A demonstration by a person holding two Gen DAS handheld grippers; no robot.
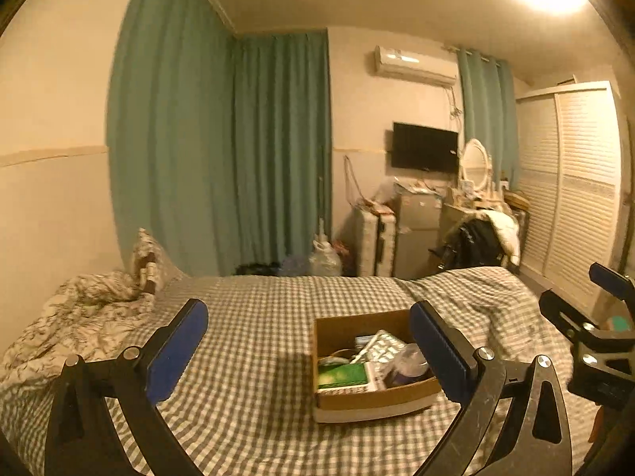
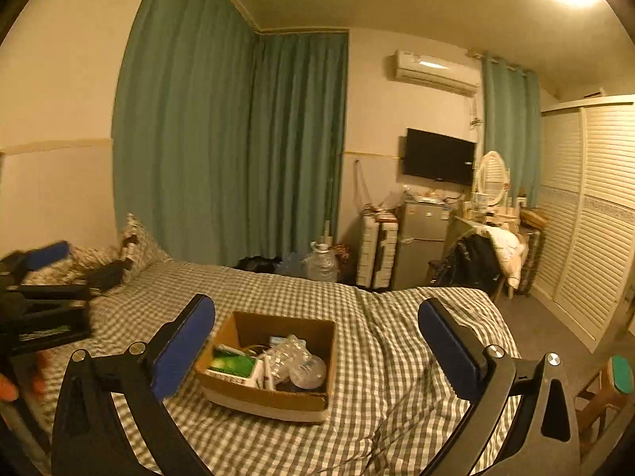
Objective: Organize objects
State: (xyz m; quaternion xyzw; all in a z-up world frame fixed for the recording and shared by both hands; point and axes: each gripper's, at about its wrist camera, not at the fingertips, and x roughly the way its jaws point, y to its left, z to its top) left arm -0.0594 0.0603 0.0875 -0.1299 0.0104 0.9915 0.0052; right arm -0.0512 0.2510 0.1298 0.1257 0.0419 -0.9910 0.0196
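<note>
- Two grippers hover over the bed, both with jaws spread wide and holding nothing: the left gripper [image 1: 307,351] and the right gripper [image 2: 317,347].
- Between and just beyond their blue pads sits an open cardboard box [image 2: 242,327] on the checked bedspread [image 1: 258,309].
- Inside lie a green packet [image 2: 232,365] and what looks like crumpled clear plastic [image 2: 301,361], blurry.
- Green curtains [image 1: 222,150] hang behind.

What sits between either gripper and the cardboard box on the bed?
Nothing visible does. The cardboard box sits open-topped on the checked bedspread, with only bare bedding between it and the open left gripper and open right gripper. Both hang empty just short of it.
</note>
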